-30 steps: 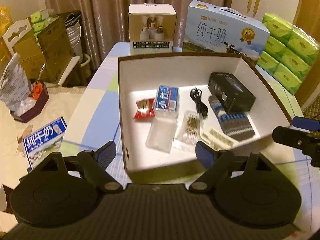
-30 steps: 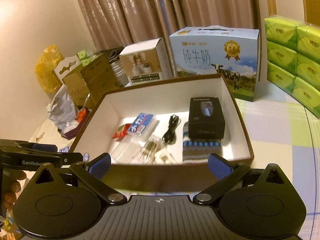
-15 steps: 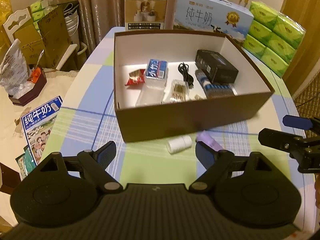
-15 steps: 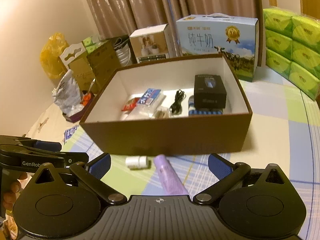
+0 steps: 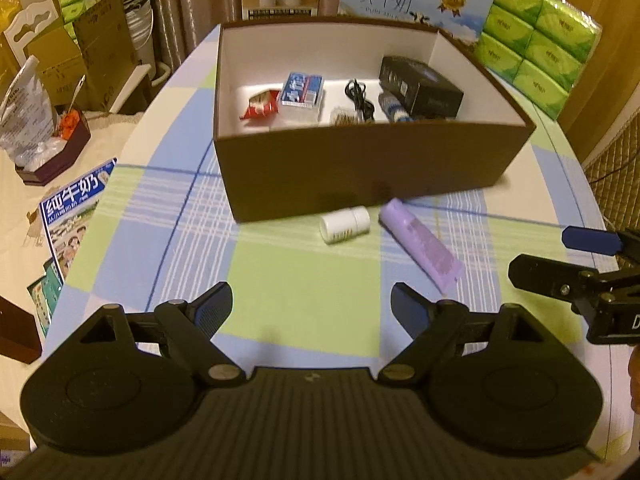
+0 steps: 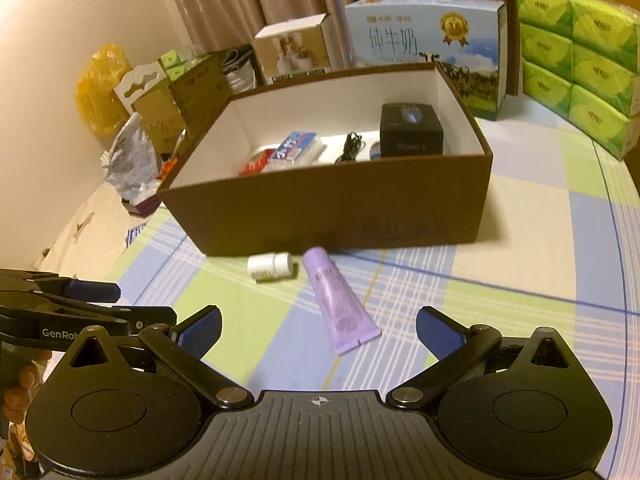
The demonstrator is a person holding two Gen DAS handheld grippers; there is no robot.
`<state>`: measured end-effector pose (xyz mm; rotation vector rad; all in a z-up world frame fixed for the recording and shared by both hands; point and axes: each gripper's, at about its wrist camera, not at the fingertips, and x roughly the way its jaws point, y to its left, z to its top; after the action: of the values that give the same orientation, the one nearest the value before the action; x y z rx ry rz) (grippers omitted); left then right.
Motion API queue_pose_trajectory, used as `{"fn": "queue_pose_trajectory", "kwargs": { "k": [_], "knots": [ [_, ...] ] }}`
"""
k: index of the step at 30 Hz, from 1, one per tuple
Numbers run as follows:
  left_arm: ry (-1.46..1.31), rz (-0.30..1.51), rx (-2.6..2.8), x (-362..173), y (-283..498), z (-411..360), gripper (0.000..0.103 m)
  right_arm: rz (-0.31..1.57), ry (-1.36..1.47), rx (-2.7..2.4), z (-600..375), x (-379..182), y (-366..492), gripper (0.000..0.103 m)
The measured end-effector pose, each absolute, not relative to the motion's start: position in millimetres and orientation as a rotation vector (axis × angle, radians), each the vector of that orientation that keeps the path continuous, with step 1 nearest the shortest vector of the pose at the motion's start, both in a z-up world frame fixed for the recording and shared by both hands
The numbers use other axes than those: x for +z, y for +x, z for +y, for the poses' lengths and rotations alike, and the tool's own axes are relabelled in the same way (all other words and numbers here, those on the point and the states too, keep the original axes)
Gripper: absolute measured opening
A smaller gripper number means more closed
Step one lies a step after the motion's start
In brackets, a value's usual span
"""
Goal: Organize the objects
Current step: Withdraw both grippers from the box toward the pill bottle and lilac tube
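1. left gripper [image 5: 312,306]: fingers spread wide, holding nothing, above the checked tablecloth [image 5: 304,276] on the near side of the box; also seen at the left edge of the right wrist view.
2. white bottle [image 5: 345,224]: small, lying on its side on the cloth, just in front of the box's near wall, just left of the tube.
3. purple tube [image 5: 421,246]: lying flat on the cloth, cap end near the box wall, crimped end toward the grippers.
4. brown box [image 5: 360,168]: open, white inside, standing on the cloth. contents, left to right: red snack packet [image 5: 260,105], blue-and-white pack [image 5: 301,89], black cable [image 5: 359,98], striped blue item [image 5: 392,107] partly hidden by the near wall, black carton [image 5: 420,87].
5. right gripper [image 6: 318,330]: fingers spread wide, holding nothing, with the tube's crimped end lying between them in its own view.
6. background: milk carton [image 5: 416,0] behind the box, green tissue packs [image 5: 536,36] to its right.
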<state>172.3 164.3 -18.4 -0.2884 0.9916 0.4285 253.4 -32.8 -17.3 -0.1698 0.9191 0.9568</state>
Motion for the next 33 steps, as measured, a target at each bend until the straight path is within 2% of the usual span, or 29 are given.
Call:
{"fn": "queue_pose_trajectory", "kwargs": {
  "k": [21, 33],
  "knots": [
    [-0.305, 1.055, 0.448, -43, 166, 158, 0.084, 0.944, -0.214, 0.929, -34, -45, 253, 0.100],
    [-0.310, 1.079, 0.451, -55, 175, 165, 0.084, 0.952, -0.256, 0.943, -19, -61, 262, 0.087]
  ]
}}
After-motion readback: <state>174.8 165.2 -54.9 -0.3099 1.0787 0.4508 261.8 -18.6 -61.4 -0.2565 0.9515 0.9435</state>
